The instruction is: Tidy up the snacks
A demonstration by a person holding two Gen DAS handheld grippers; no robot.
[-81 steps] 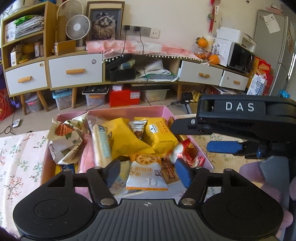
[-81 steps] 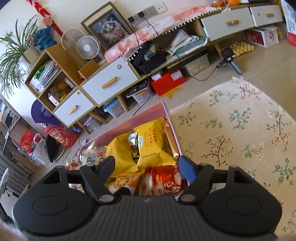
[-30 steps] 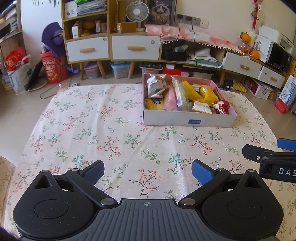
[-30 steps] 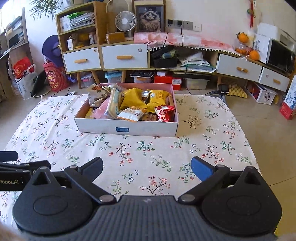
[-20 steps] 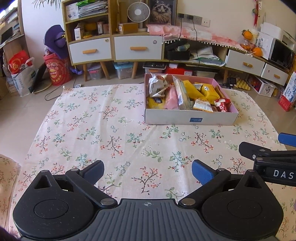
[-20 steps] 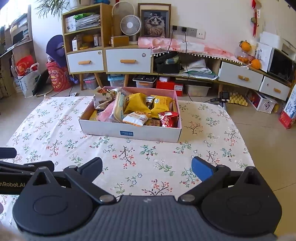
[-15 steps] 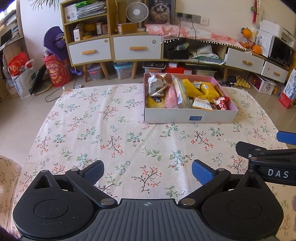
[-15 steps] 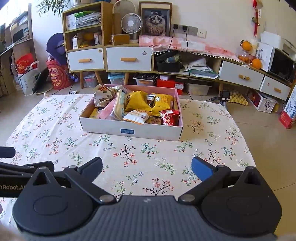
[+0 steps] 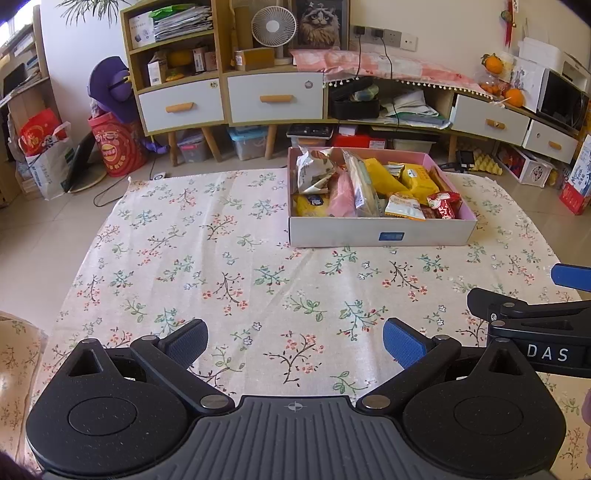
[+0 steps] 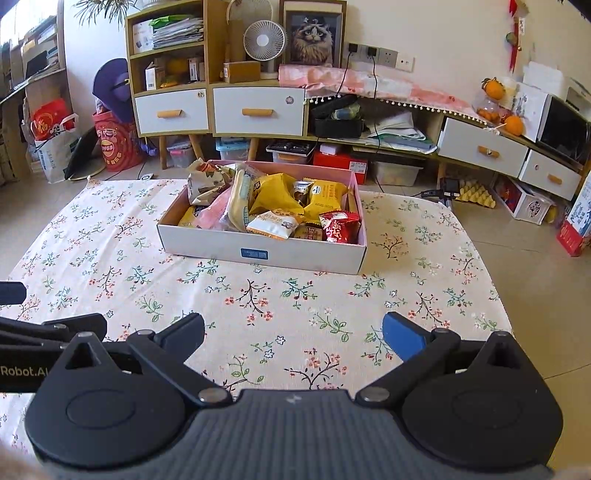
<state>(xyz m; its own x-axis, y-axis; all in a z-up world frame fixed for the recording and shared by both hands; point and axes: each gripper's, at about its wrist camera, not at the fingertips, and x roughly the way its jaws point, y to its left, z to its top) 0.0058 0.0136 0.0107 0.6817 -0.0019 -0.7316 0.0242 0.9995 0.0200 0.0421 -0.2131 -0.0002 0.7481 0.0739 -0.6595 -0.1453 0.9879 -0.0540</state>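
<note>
A white box with a pink inside [image 9: 380, 233] [image 10: 258, 254] stands on the flowered cloth and holds several snack packets: yellow bags [image 10: 275, 192], a red packet [image 10: 338, 227], a white cracker packet [image 10: 273, 223]. My left gripper [image 9: 295, 341] is open and empty, low over the cloth well in front of the box. My right gripper [image 10: 293, 338] is open and empty, also well back from the box. In the left wrist view the right gripper sits at the right edge [image 9: 532, 321].
The flowered cloth [image 9: 221, 258] covers a low table. Behind it stand wooden cabinets with white drawers [image 9: 273, 98], a fan [image 9: 273, 26], a cat picture, storage bins on the floor and a microwave [image 9: 561, 99] at the right.
Both grippers have pulled far back from the box, where they were close over the snacks, and opened wide. In the last second they have hardly moved.
</note>
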